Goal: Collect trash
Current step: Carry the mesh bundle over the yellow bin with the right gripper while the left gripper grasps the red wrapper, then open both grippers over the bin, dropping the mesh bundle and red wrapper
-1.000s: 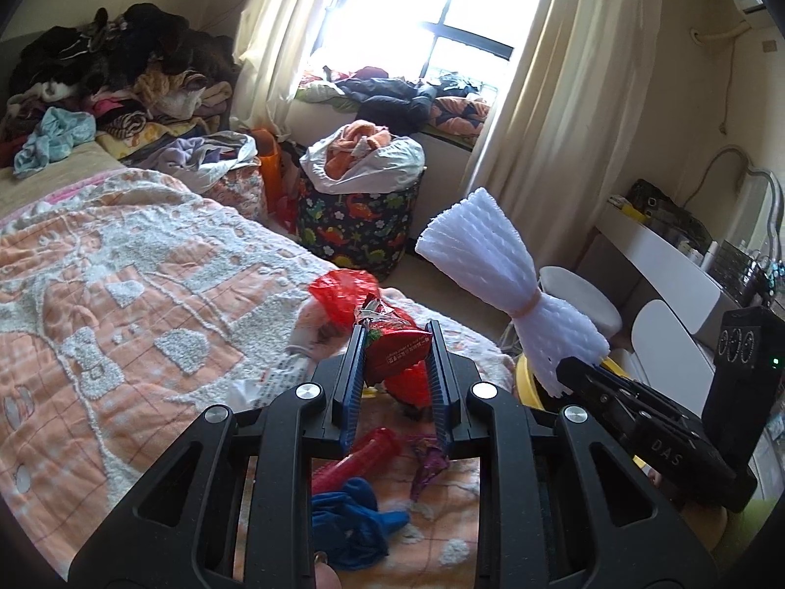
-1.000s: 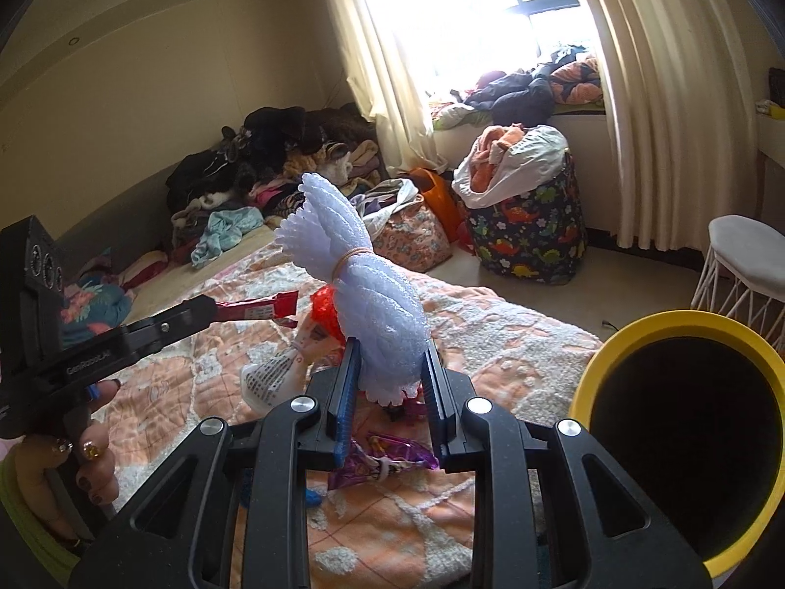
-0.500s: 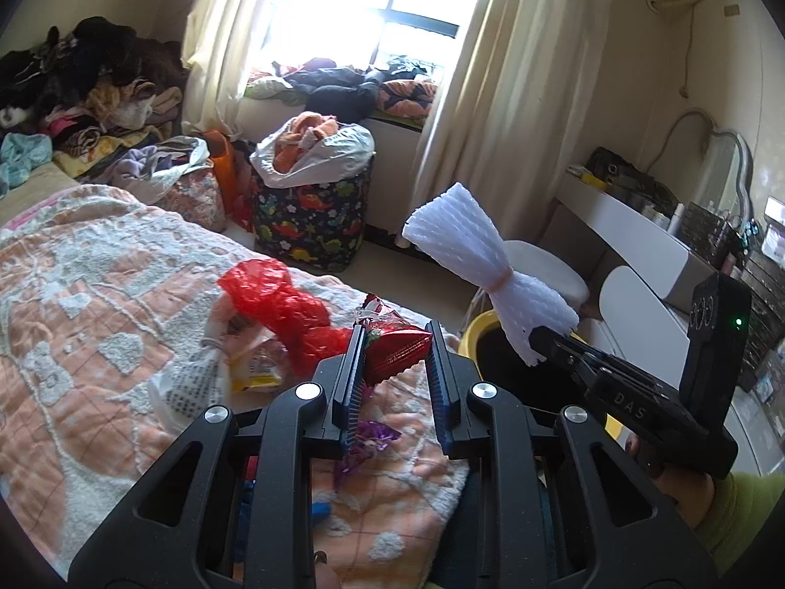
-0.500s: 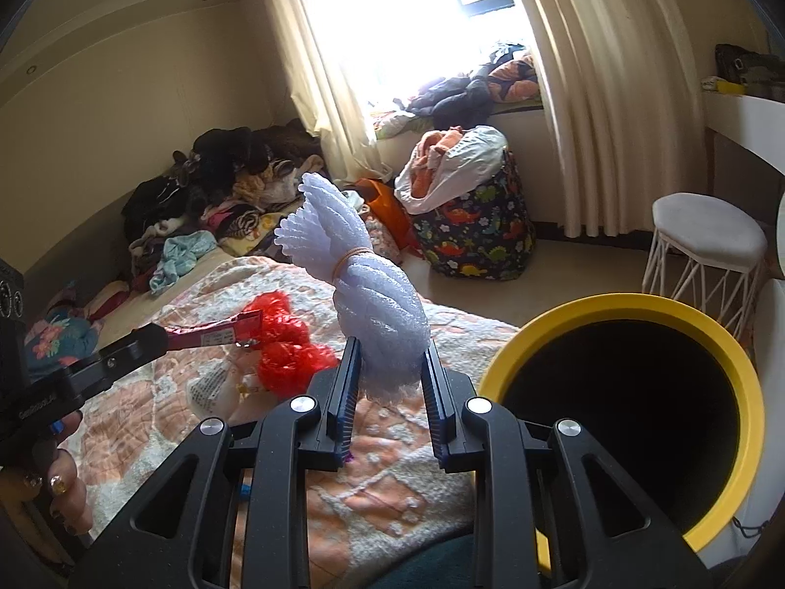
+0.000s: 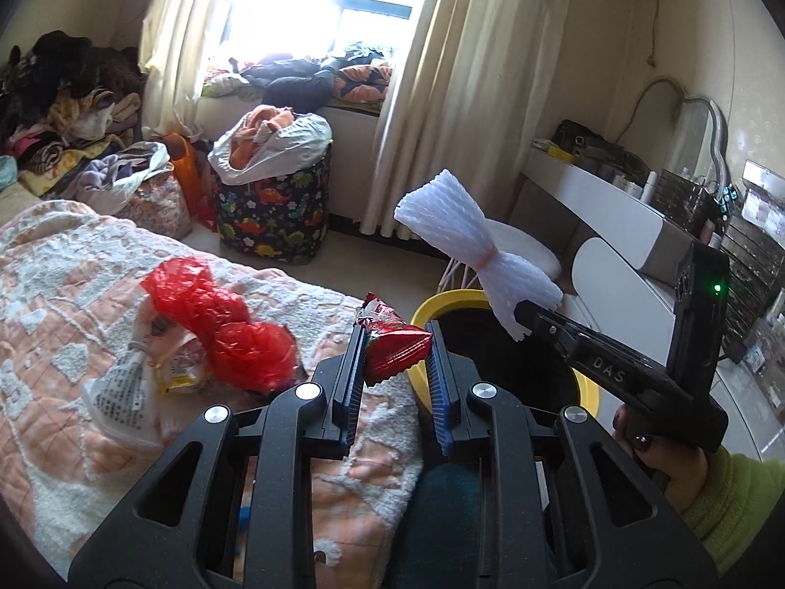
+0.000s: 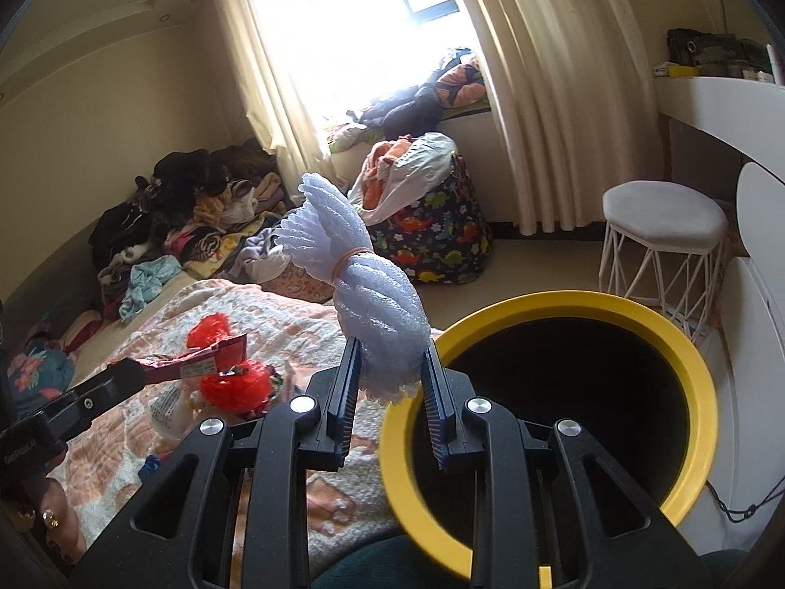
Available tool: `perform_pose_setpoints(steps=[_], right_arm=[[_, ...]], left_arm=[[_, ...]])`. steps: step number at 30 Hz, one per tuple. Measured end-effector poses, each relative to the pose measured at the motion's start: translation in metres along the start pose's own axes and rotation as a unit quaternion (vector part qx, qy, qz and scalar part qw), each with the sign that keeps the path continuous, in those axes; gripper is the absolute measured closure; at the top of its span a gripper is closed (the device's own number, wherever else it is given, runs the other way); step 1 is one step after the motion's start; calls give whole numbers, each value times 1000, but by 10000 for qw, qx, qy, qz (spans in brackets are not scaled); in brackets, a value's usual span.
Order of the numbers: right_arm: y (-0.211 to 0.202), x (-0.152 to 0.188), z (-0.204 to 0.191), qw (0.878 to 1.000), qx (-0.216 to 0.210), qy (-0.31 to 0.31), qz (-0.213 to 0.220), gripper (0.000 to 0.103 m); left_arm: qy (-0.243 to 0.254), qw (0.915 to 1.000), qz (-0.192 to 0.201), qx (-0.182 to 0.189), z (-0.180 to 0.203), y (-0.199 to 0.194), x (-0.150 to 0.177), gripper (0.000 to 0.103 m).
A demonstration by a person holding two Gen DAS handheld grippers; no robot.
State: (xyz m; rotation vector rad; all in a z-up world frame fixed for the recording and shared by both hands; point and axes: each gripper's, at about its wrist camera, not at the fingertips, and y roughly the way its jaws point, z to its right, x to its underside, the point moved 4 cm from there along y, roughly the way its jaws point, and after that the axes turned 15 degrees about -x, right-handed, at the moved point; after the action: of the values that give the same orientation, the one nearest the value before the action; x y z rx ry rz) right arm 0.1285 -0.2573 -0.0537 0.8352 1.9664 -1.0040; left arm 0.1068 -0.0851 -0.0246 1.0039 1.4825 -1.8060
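We have the left hand-held gripper [image 5: 395, 361] clenched on a light, crinkly red wrapper [image 5: 392, 346], pinched at its edge. The right hand-held gripper [image 6: 390, 378] grips the soft foam net [image 6: 363, 289] by its lower bulge; both weigh little and should drop freely into the bin [image 6: 687, 358].

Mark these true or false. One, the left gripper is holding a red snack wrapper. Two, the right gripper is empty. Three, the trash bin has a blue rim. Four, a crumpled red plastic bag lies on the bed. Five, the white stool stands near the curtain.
1. The left gripper holds a red snack wrapper: true.
2. The right gripper is empty: false, it is shut on a white foam net bundle.
3. The trash bin has a blue rim: false, the rim is yellow.
4. A crumpled red plastic bag lies on the bed: true.
5. The white stool stands near the curtain: true.
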Motion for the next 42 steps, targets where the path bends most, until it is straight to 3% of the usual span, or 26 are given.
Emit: perform_pose_setpoints(steps=[20,42], right_arm=[[-6,6,63,9963,544,664,71,79],[-6,26,113,9812,1232,1460,-278,79]], left_arm=[[257,9992,-151,253,40,26,4,85],[476,9951,-563,663,81,79,16,85]])
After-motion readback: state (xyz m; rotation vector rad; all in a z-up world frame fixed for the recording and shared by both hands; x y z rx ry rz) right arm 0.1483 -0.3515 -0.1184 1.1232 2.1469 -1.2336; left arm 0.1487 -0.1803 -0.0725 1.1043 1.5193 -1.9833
